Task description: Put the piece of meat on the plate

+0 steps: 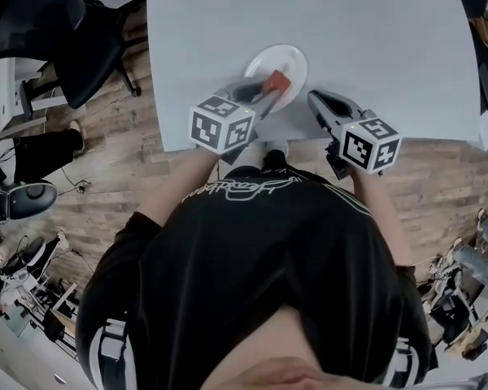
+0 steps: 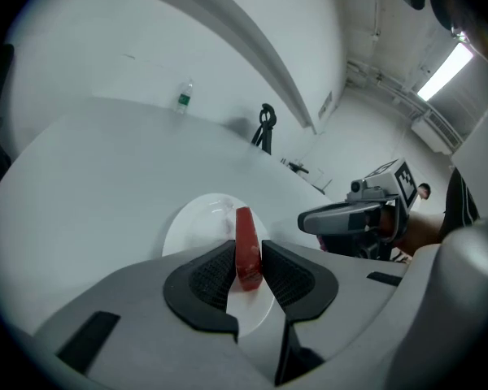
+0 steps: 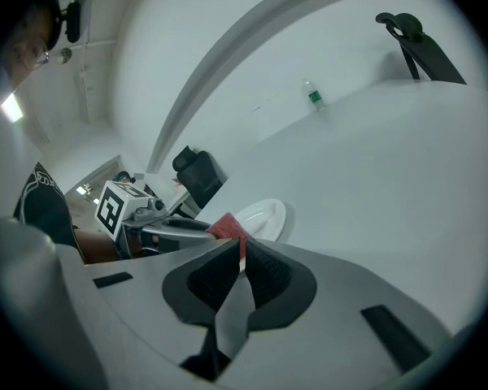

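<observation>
A red piece of meat (image 1: 276, 80) hangs just over the near rim of the white plate (image 1: 289, 59) on the white table. My left gripper (image 1: 268, 88) is shut on it. In the left gripper view the meat (image 2: 245, 238) stands on edge between the pads, with the plate (image 2: 197, 226) right underneath. My right gripper (image 1: 315, 97) hovers to the right of the plate, its jaws together and holding nothing. The right gripper view looks past its tips (image 3: 242, 246) to the meat (image 3: 226, 227) and the plate (image 3: 264, 216).
The white table (image 1: 374, 39) reaches far beyond the plate, and its near edge lies right under both grippers. A small bottle (image 2: 183, 97) stands at the table's far side. A black office chair (image 1: 73, 39) is on the wooden floor to the left.
</observation>
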{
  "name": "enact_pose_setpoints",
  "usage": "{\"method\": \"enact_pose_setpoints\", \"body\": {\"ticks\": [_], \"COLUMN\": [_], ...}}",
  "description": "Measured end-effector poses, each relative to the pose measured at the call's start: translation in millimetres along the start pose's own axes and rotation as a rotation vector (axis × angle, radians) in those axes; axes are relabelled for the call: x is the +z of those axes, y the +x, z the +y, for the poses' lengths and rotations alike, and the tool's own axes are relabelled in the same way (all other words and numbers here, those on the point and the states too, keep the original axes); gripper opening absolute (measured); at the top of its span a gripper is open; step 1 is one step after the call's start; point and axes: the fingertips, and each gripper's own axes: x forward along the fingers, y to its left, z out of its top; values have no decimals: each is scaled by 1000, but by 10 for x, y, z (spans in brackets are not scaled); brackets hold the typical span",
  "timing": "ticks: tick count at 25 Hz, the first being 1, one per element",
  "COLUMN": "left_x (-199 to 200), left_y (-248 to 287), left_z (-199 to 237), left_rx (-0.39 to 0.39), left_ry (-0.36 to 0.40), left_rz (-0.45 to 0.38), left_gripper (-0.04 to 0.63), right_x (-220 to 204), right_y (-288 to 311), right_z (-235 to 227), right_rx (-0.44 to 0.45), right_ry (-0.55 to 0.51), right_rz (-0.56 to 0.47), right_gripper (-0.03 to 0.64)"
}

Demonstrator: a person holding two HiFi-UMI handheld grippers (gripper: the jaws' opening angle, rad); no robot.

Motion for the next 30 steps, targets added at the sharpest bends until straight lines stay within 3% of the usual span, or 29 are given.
{"method": "enact_pose_setpoints", "body": {"ticks": [4,14,19,30], "left_x": [3,-12,-11,129], "left_y": [-6,-27,-30,-395], "left_z": [46,177,213,7], "left_rx": [37,104,137,84], "left_ry": [50,37,87,72], "left_rz": [7,-7,-10,-105], "left_gripper": [112,149,163,209], "right_x": [16,40,7,63], "right_y": [7,21,30,-112], "right_z": [-25,-37,-59,118], "right_rx": [0,11,-11,-70], "right_ry": [1,7,-27,-77], "right_rz": [1,-2,12,-42], "right_gripper": [21,21,21,21]}}
